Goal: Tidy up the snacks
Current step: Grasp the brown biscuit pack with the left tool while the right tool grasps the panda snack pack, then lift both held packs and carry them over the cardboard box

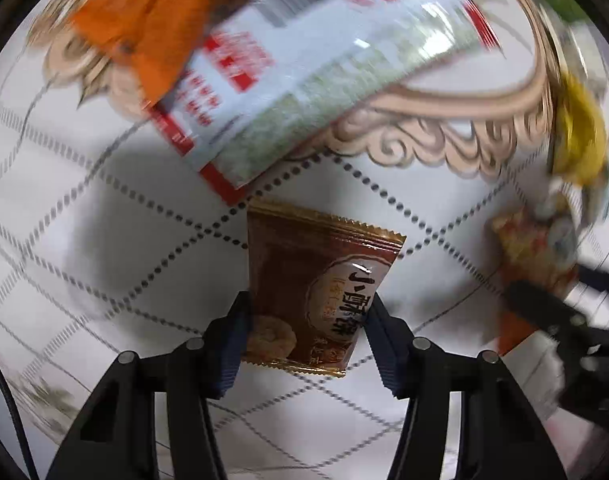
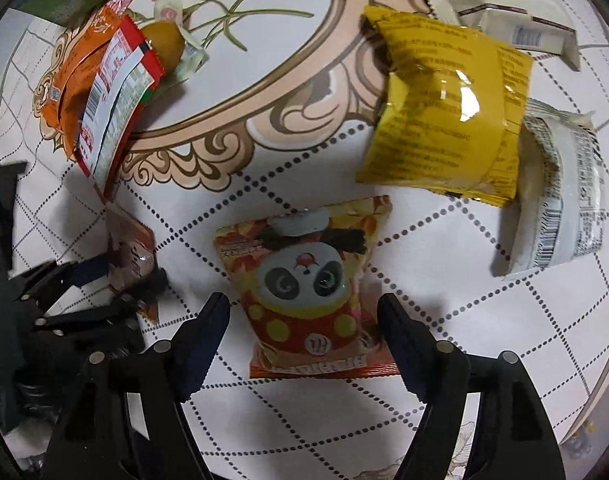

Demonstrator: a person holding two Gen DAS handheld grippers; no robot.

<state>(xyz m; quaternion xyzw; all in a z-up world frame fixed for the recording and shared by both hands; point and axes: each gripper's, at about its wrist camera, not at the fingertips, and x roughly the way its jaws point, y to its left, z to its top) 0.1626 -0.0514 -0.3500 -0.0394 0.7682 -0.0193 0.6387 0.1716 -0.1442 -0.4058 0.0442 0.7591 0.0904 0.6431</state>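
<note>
Patterned tabletop below: your left claw clamps the brown packet; right claw gapes (untouching) around the panda packet.

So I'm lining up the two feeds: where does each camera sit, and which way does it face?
Left wrist: on the left gripper, facing down at the tablecloth; its own fingers close on the brown packet; the right gripper shows at the edge.
Right wrist: on the right gripper, facing down; its fingers straddle the panda packet.
Shared: both packets, the left gripper, the red-and-white packet.
</note>
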